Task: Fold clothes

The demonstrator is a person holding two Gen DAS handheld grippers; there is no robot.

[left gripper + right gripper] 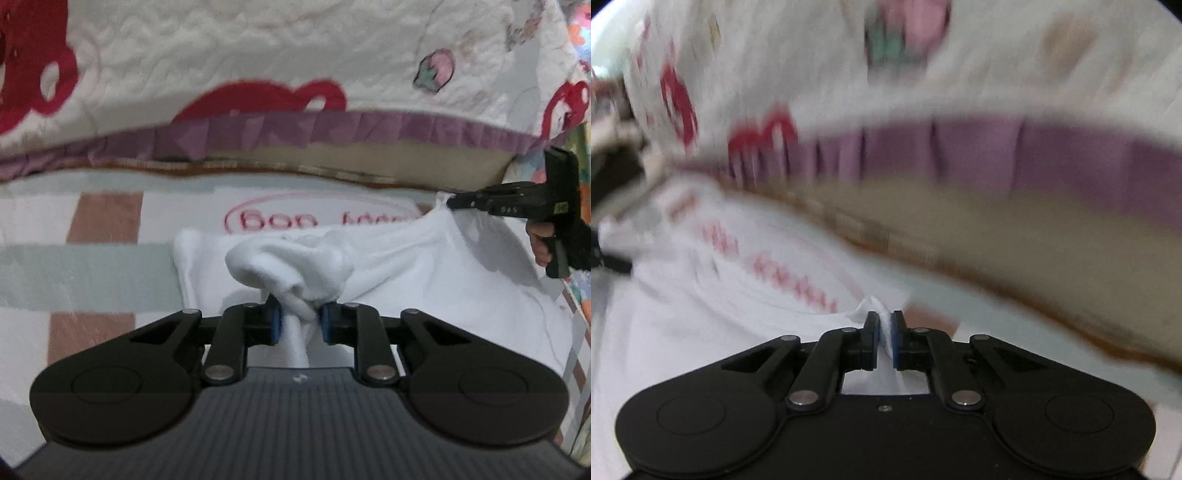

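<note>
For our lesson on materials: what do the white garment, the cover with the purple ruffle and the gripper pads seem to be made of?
White garment: soft matte knit, probably cotton; it bunches into thick rolls where the left gripper pinches it.
Quilted cover: stitched padded fabric, puckered surface, purple ruffle of thin woven cloth.
Pads: blue, likely rubber or foam.

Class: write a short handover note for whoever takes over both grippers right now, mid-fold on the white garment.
Left gripper: shut on a bunched wad of the white garment.
Right gripper: shut on a thin edge of the same garment, which sags between the two.
The garment lies partly on the striped blanket, red print showing, beside the quilted bedspread.
Done: both grips taken.
Left: spread, fold and lay it flat.
</note>
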